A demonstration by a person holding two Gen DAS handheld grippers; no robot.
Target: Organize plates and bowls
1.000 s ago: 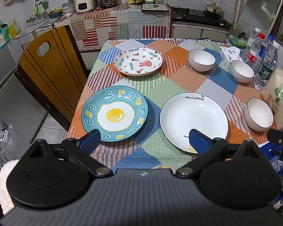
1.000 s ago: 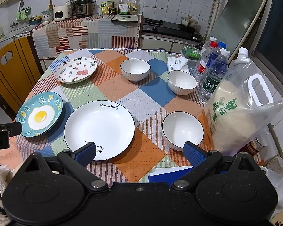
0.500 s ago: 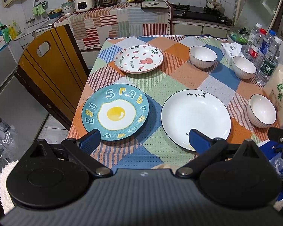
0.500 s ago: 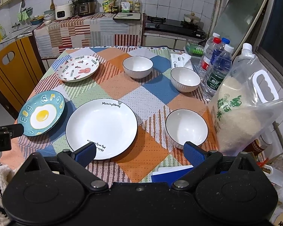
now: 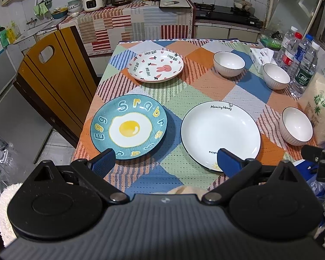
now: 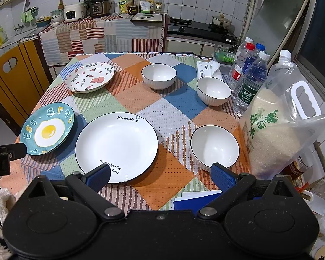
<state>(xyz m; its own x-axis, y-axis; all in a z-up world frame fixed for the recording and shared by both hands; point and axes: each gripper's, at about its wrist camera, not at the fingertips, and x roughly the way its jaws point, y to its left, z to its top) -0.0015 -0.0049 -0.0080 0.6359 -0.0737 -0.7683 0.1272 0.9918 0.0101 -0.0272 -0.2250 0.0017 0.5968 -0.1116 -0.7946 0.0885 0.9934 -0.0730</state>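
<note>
1. Grippers: left gripper [image 5: 163, 160] and right gripper [image 6: 161, 176] both hovering at near table edge, jaws spread wide, nothing held.
2. Plates: egg plate [image 5: 129, 126] near left; white plate [image 5: 221, 134] just beside it, apart; rabbit plate [image 5: 158, 66] further back.
3. Bowls: near bowl [image 6: 214, 146] beside rice bag [image 6: 275, 134]; two bowls [image 6: 159, 75] [image 6: 213, 91] further back, near water bottles [image 6: 251, 80]. All separate, unstacked, on patchwork tablecloth [image 6: 173, 112].

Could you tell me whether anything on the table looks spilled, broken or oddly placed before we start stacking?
Nothing stands out. The egg plate, white plate and rabbit plate lie flat and apart, and the three bowls sit upright and empty. The rice bag stands upright beside the nearest bowl.
</note>
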